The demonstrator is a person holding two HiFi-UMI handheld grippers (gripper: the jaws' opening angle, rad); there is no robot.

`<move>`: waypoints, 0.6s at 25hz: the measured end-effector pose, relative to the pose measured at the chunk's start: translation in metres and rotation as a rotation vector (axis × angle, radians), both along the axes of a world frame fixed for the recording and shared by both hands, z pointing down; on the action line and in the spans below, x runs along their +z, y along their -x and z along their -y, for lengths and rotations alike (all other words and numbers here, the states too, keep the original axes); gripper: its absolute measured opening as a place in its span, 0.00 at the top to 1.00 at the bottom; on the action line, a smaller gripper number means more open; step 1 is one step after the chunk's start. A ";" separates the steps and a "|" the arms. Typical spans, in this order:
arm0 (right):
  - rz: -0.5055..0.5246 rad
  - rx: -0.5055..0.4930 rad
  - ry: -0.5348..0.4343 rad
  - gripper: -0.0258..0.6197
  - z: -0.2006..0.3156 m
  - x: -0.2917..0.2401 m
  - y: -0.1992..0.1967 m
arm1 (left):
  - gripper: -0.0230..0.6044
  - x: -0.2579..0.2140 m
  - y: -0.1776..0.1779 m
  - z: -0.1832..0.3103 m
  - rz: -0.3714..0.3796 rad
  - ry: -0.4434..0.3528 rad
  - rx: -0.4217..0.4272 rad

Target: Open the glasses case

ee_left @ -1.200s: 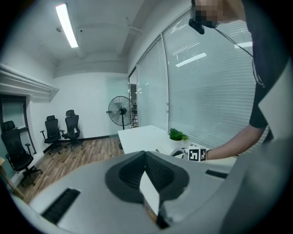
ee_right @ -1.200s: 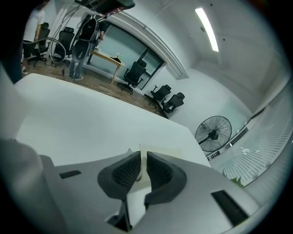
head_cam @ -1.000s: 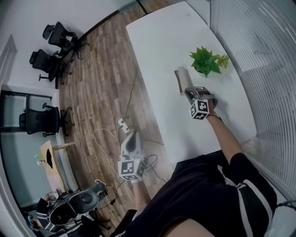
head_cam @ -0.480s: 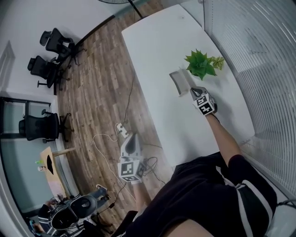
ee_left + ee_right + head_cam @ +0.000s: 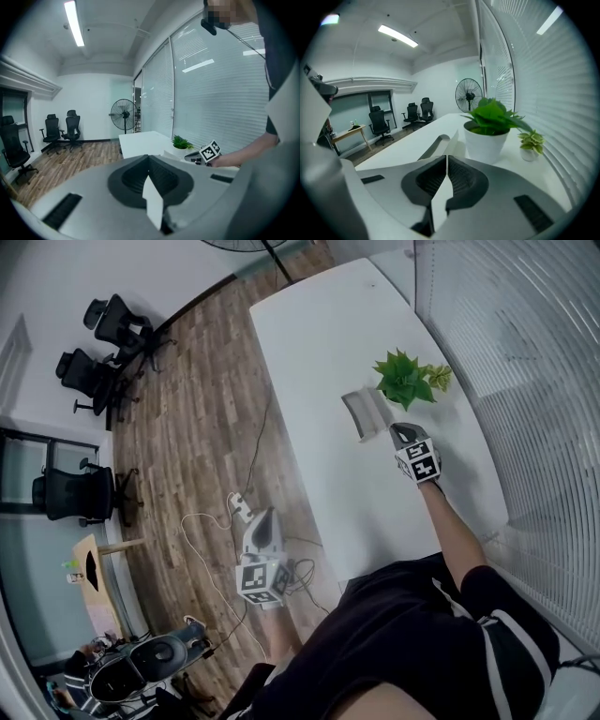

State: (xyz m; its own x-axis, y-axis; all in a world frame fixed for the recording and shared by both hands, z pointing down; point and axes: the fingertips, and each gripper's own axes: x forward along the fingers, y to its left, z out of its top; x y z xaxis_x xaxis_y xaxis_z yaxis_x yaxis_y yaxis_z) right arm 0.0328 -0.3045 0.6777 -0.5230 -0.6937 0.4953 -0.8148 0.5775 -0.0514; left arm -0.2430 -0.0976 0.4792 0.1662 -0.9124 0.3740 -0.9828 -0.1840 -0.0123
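Now the left claw and right claw are pressed together, empty, the right beside the case, upper centre.

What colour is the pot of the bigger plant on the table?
The pot is plain white. It shows best in the right gripper view.

Bright, even office light, strong fisheye bending.
A ceiling strip light glared at upper left; corners fell black; nearest foreground looked soft.
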 end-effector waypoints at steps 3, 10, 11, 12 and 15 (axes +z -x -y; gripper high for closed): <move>0.039 0.009 -0.055 0.92 -0.008 -0.035 -0.010 | 0.97 0.004 -0.002 0.005 -0.007 -0.012 -0.002; 0.145 -0.024 -0.389 0.93 -0.066 -0.199 -0.012 | 0.97 -0.010 -0.015 0.016 -0.018 -0.079 0.032; 0.156 -0.024 -0.435 0.93 -0.077 -0.221 -0.012 | 0.97 -0.010 -0.017 0.017 -0.006 -0.087 0.046; 0.166 -0.024 -0.479 0.93 -0.087 -0.241 -0.013 | 0.97 -0.011 -0.019 0.019 0.005 -0.094 0.054; 0.201 -0.024 -0.585 0.93 -0.113 -0.293 -0.016 | 0.97 -0.018 -0.018 0.022 0.008 -0.120 0.040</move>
